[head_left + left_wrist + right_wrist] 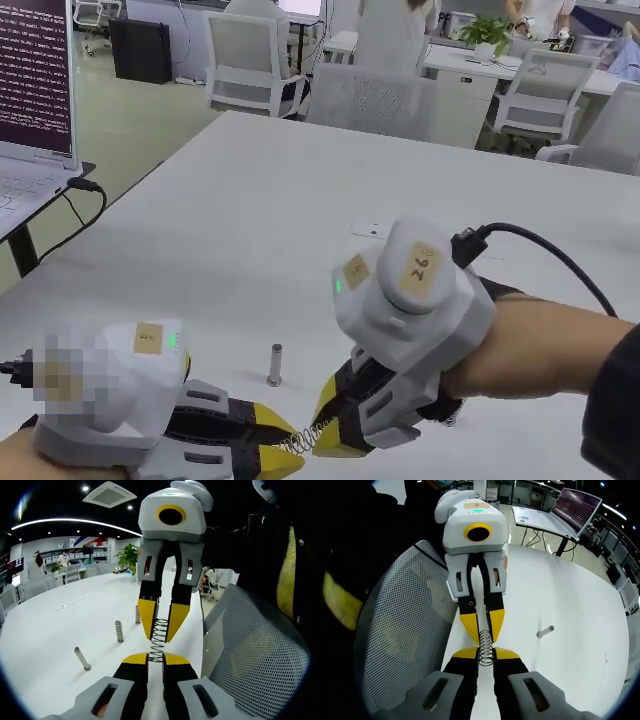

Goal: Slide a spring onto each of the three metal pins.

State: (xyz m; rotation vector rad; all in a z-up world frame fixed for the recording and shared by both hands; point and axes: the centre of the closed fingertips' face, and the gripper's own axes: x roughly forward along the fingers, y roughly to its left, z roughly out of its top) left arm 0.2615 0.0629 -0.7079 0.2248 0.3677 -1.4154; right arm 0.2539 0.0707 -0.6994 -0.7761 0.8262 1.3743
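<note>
**Item: 1 spring, held end to end between 2 grippers**

Location: white table [300,190], near edge, head view.

Left gripper [283,460]: enters from the bottom left and lies low over the tabletop, with its yellow tips pointing right. In the left gripper view its jaws stand nearly together, pinching 1 end of the spring [307,434].

Right gripper [332,432]: carried on a forearm [540,350] that comes in from the right in a dark sleeve. The wrist is bent so that the jaws angle down and left, tip to tip with the left gripper. The jaws are narrowed onto the spring's other end, and the right gripper view shows the coil caught between both pairs of yellow tips.

Spring: stretched in a short line between the 2 grippers, off the table surface and on no pin.

Pins, 3 in all:
- 1 bare pin [275,364] stands upright just beyond the gripper tips.
- 2 farther pins, in the left gripper view, each wear a coil: nearer coiled pin [119,631], farther coiled pin [137,614].

Surroundings: laptop [35,80] on a side desk at left; mesh chair [250,655] beside the table edge.
</note>
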